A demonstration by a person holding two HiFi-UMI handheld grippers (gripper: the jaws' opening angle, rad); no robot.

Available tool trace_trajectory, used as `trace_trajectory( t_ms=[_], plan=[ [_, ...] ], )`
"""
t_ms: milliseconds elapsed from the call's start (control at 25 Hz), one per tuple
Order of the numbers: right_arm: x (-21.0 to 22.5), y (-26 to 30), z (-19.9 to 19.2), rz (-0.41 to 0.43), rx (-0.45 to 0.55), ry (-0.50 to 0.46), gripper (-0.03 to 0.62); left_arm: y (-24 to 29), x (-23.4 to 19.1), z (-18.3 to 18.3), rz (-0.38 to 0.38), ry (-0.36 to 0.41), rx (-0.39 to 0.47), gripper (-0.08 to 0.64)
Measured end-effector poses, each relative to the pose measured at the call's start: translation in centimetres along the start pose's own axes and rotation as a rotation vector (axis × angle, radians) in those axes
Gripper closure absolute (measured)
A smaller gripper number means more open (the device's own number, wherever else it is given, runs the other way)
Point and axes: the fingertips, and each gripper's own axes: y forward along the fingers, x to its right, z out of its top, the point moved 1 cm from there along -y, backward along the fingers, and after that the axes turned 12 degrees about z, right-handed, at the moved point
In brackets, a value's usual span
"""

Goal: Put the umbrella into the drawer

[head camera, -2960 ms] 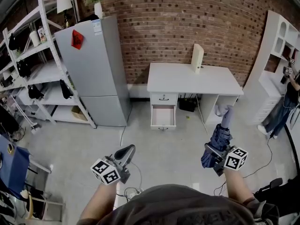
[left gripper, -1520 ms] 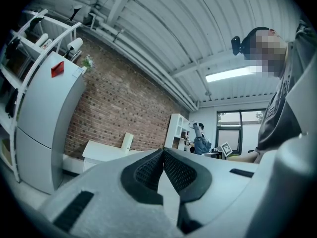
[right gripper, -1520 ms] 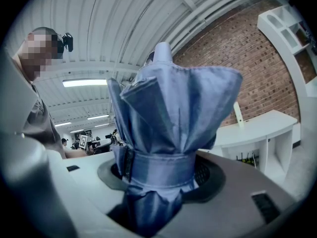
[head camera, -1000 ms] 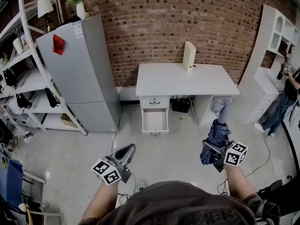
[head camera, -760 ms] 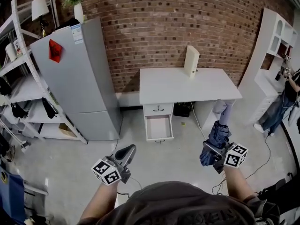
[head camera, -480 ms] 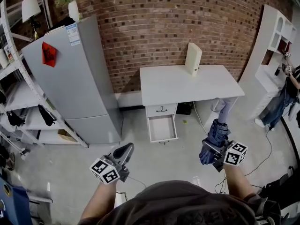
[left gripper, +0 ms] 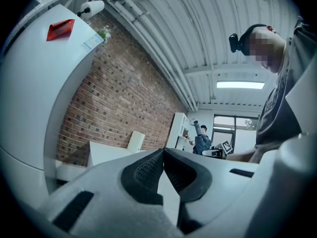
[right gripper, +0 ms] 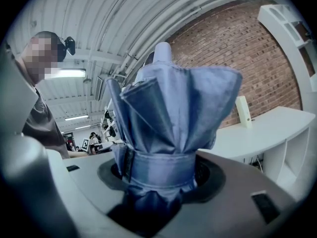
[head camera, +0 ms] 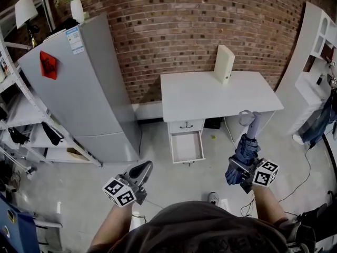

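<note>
Right gripper view, check one: what was between the jaws?
— The umbrella (right gripper: 168,133), folded, blue-grey, with its strap wrapped round the canopy. The right gripper (head camera: 238,171) had its jaws clamped on the bundle at about the strap, one pad on each side.

— Check two: how did the umbrella lie?
— It pointed away from the person, its pale grey handle end foremost. It was carried in the air above the floor (head camera: 79,183), touching nothing but the jaws.

— Check three: where was it relative to the drawer?
— The drawer (head camera: 187,146) was pulled open under the left part of the white counter (head camera: 210,91). In the head view the umbrella was to the right of the drawer and well apart from it, and its handle end overlapped the counter's front right corner.

— Check four: left gripper?
— The left gripper (left gripper: 163,152) had its jaws closed tip to tip, with nothing between them. It was held level over the floor, on the near left of the drawer.

— Check five: surroundings?
— A white upright box (head camera: 225,63) stood at the counter's back edge. A grey fridge (head camera: 89,88) stood left of the counter, against the brick wall (head camera: 210,20).
</note>
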Motion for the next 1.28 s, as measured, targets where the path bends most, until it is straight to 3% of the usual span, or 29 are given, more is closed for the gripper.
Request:
trace_trajectory(
  t_ms=[280,560,760,1000,1280],
  plan=[
    [9.9,0.4,2.1,0.087,-0.002,0.024,0.344,7.8,0.7,-1.1,0.082,0.021,-0.015,0.561],
    [20.7,0.0,5.4,0.211,-0.082,0.016,0.345,18.2,2.9,-2.0,0.201,-0.018,0.019,0.560],
    [25.9,0.0,5.6,0.250,-0.152,-0.008,0.345,23.1,3.8,-3.0,0.232,-0.036,-0.006,0.561],
    [27.3,2.6,3.8,0.242,-0.175,0.013,0.345,24.7,1.0,-3.3,0.219,-0.036,-0.037,0.561],
    [25.4,7.8,2.3,0.152,-0.235,-0.048,0.345,24.8,-6.7,-3.0,0.118,-0.042,-0.056,0.561]
  ],
)
